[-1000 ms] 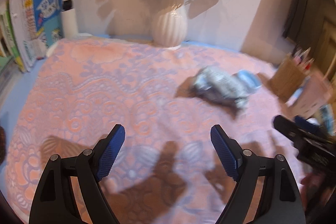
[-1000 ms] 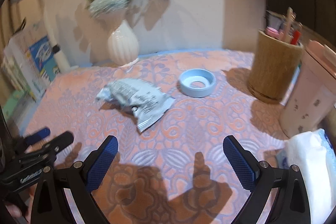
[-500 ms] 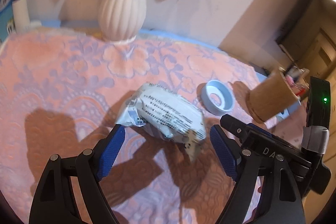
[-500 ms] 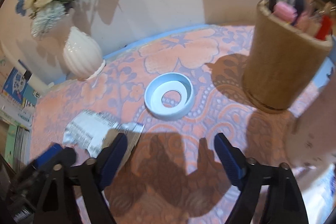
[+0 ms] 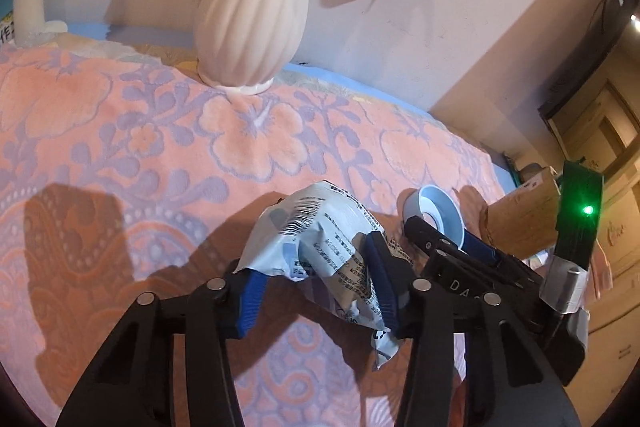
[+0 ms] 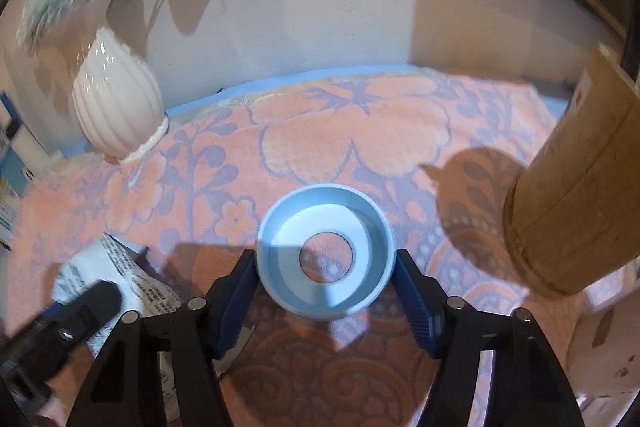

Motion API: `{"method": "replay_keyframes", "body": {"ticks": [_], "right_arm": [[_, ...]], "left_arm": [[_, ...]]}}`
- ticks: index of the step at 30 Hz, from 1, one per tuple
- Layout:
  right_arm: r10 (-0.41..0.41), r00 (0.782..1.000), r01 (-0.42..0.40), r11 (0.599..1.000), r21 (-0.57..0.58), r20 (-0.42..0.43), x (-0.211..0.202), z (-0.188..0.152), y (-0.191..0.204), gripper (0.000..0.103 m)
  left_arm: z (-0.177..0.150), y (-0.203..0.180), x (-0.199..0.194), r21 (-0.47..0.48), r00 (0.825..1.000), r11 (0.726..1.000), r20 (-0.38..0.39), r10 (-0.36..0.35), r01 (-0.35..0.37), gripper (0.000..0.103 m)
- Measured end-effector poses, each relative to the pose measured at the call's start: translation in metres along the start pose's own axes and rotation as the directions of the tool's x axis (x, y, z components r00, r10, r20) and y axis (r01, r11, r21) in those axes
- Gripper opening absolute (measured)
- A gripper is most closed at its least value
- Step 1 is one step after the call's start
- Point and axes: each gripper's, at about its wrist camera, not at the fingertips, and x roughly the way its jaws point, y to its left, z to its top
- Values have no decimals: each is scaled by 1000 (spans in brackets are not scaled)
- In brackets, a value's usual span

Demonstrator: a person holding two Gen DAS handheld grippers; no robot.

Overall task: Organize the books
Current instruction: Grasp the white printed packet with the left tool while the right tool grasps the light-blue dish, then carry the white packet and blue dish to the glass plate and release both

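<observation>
Your left tongs (image 5: pixel 316 269) pinch the crumpled printed wrapper (image 5: pixel 324 239), one blue pad on each side of it, and part of the wrapper hangs below the pads over the pink flowered cloth (image 5: pixel 120 155). Your right tongs (image 6: pixel 325 293) sit against both sides of the pale blue ring (image 6: pixel 325 259); whether they squeeze it, you cannot tell. Ahead of the left tongs stands the white ribbed vase (image 5: pixel 252 23). Right of the right tongs stands a tan cylinder (image 6: pixel 576 199). Books (image 6: pixel 8 163) show only as a sliver far left of the right tongs.
</observation>
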Motion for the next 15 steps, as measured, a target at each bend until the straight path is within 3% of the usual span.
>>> {"method": "replay_keyframes", "body": {"ticks": [4, 7, 9, 13, 14, 15], "right_arm": [[68, 998, -69, 996, 50, 8, -14, -7, -7, 64], [108, 994, -110, 991, 73, 27, -32, -14, -10, 64], [138, 990, -140, 987, 77, 36, -51, -22, -12, 64], [162, 986, -163, 984, 65, 25, -75, -40, -9, 64], [173, 985, -174, 983, 56, 16, -80, -46, -7, 64], [178, 984, -178, 983, 48, 7, -84, -52, -5, 64]], "left_arm": [[-4, 2, -21, 93, 1000, 995, 0, -18, 18, 40], [-14, 5, -39, 163, 997, 984, -40, -67, 73, 39], [-19, 8, -54, 210, 989, 968, -78, -123, 137, 39], [-30, 4, -69, 350, 953, 896, -220, -207, 275, 43], [-33, 4, -64, 371, 949, 888, -255, -184, 271, 43], [-35, 4, -60, 386, 957, 892, -255, -142, 235, 44]]}}
